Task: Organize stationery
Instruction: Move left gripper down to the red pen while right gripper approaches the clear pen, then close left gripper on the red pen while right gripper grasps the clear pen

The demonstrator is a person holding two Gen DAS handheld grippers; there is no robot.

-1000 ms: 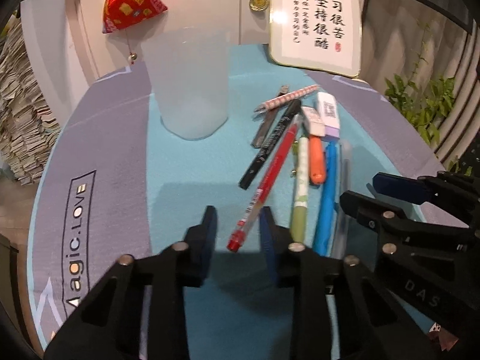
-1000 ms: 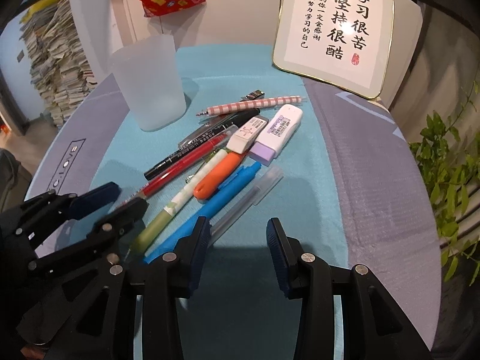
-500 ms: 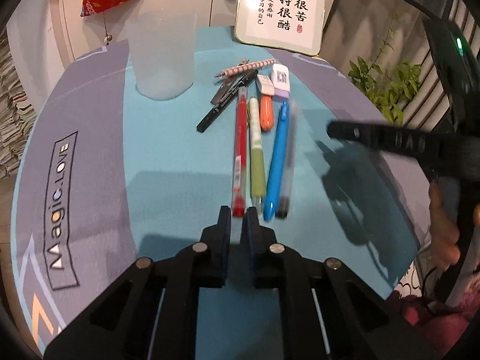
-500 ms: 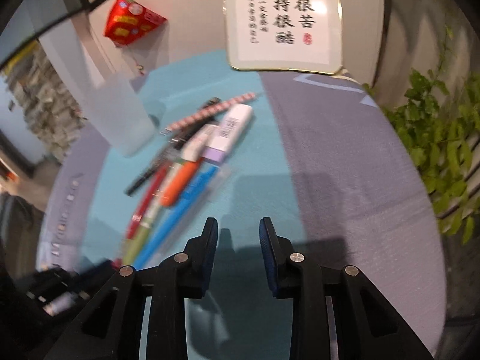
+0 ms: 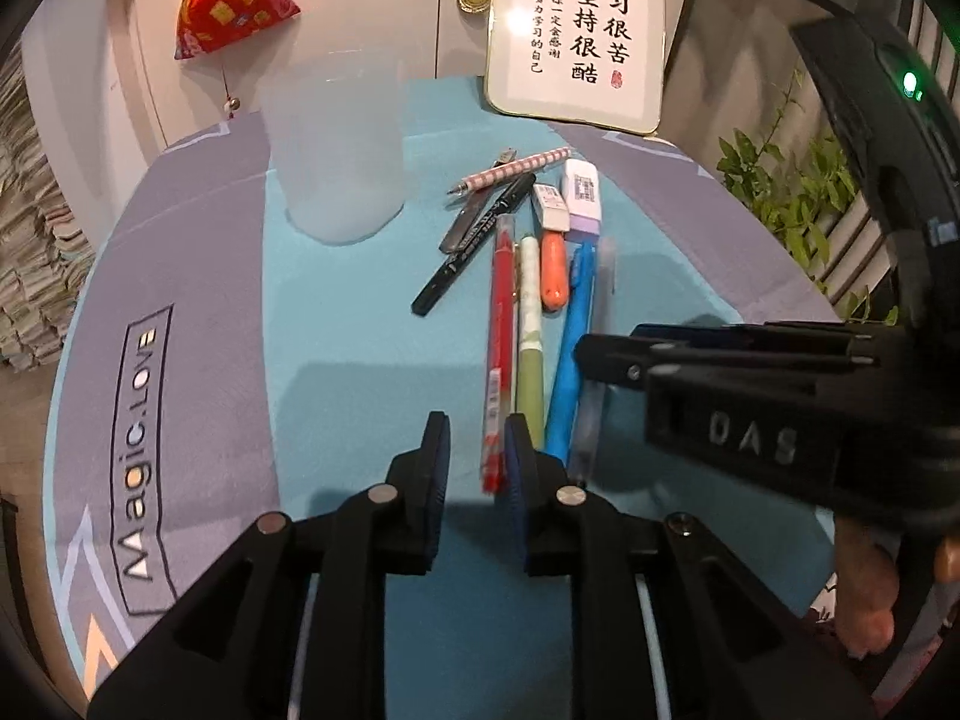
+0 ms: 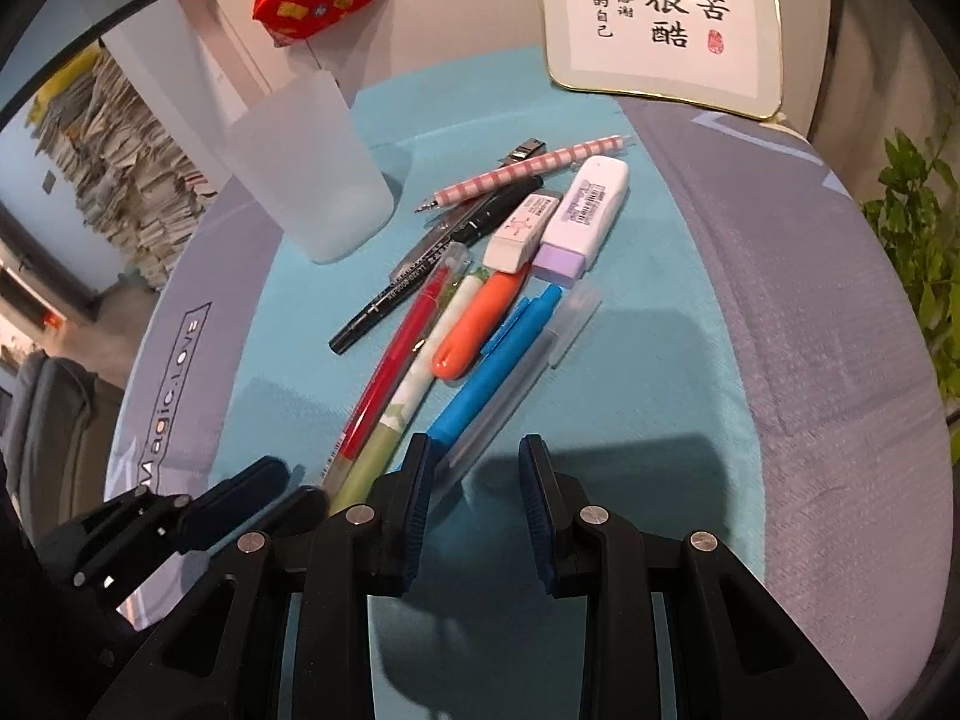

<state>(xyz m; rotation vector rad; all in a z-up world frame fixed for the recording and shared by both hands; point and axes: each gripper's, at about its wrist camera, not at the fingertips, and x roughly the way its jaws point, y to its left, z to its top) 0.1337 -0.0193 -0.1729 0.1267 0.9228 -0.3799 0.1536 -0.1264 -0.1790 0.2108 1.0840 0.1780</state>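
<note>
Several pens lie side by side on the teal mat [image 5: 360,330]: a red pen [image 5: 501,330], a green-white pen [image 5: 529,330], an orange marker [image 5: 552,270], a blue pen [image 5: 573,348] and a clear pen [image 6: 516,384]. Behind them are a black marker [image 5: 474,240], a pink checked pen [image 5: 516,168] and two erasers [image 5: 582,198]. A frosted cup [image 5: 333,156] stands upright at the back left. My left gripper [image 5: 474,450] is opening, the red pen's near end between its jaws with a gap. My right gripper [image 6: 477,468] is open; the clear pen's end lies between its jaws, unpressed.
A framed calligraphy sign [image 5: 576,36] leans at the back of the round table. A red pyramid ornament [image 5: 231,0] hangs on the wall behind the cup. A green plant [image 5: 798,204] is at the right, paper stacks [image 6: 114,138] at the left. A person's hand [image 5: 864,600] holds the right gripper.
The left gripper was shut half a second ago and now stands slightly apart around the red pen's end. The right gripper came down to the pens' near ends, jaws narrower than a second ago.
</note>
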